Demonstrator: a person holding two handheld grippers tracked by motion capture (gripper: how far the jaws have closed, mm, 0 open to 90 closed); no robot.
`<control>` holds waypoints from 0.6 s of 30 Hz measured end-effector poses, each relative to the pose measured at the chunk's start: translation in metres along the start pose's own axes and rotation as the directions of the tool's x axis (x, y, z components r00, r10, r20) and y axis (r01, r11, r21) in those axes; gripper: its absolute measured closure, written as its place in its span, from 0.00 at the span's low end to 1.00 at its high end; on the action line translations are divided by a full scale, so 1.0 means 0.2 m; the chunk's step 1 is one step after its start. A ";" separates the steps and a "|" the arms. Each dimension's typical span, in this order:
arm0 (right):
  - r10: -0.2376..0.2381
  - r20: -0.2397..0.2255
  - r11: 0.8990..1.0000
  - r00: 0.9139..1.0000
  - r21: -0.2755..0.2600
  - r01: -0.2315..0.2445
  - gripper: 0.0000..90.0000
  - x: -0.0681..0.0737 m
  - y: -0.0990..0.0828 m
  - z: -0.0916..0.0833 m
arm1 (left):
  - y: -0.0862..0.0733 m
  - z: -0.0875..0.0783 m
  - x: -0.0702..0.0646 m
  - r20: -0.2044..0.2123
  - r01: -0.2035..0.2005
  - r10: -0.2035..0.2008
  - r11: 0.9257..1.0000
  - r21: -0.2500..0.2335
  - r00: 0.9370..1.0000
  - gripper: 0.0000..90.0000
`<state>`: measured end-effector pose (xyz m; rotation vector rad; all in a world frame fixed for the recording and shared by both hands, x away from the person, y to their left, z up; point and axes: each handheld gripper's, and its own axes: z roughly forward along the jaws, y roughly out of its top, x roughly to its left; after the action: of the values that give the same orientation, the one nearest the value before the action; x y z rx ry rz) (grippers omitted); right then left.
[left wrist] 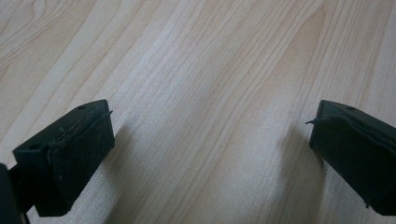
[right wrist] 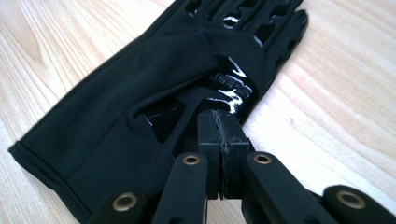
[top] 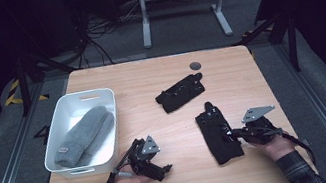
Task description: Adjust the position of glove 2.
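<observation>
A black glove (top: 217, 135) with glossy markings lies flat on the wooden table (top: 148, 79), fingers pointing away from me. My right gripper (top: 233, 135) comes in from its right side. In the right gripper view the jaws (right wrist: 223, 126) are pressed together at the edge of the glove (right wrist: 140, 107), and the fabric creases toward them. A second black glove (top: 180, 92) lies farther back near the table's middle. My left gripper (top: 164, 170) rests low near the front edge, right of the bin. Its jaws (left wrist: 210, 140) stand wide apart over bare wood.
A white plastic bin (top: 82, 98) sits at the left of the table with a grey knitted item (top: 85, 135) inside. A small dark round cap (top: 194, 65) is set in the tabletop near the back edge. Beyond the table stand a white desk frame and cables on the floor.
</observation>
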<state>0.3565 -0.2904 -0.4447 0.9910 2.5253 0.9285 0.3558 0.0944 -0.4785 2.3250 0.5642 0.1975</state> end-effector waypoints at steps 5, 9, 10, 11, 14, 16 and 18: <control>-0.018 -0.017 1.000 1.000 0.022 0.019 1.00 0.03 -0.01 0.02 | 0.00 0.00 0.00 0.000 0.001 -0.001 1.000 -0.002 1.000 0.00; -0.033 -0.042 0.999 0.999 0.023 0.034 1.00 0.07 -0.02 0.01 | 0.00 0.00 0.00 0.000 0.001 -0.001 1.000 -0.002 1.000 0.00; -0.038 -0.051 0.999 0.998 0.024 0.039 1.00 0.08 -0.03 0.00 | 0.00 0.00 0.00 0.000 0.001 -0.001 1.000 -0.002 1.000 0.00; -0.045 -0.058 0.999 0.997 0.025 0.047 1.00 0.09 -0.03 0.00 | 0.00 0.00 0.00 0.000 0.001 -0.001 1.000 -0.002 1.000 0.00; -0.063 -0.075 0.998 0.995 0.026 0.065 1.00 0.13 -0.04 -0.01 | 0.00 0.00 0.00 0.000 0.001 -0.001 1.000 -0.003 1.000 0.00; -0.067 -0.072 0.997 0.995 0.026 0.069 1.00 0.14 -0.05 -0.01 | 0.00 0.00 0.00 0.000 0.002 -0.002 1.000 -0.003 1.000 0.00; -0.069 -0.074 0.997 0.995 0.011 0.070 1.00 0.14 -0.05 -0.02 | 0.00 0.00 0.00 0.000 0.002 -0.002 1.000 -0.003 1.000 0.00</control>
<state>0.3291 -0.2779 -0.4486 0.8818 2.6119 0.9456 0.3556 0.0942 -0.4787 2.3219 0.5658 0.1976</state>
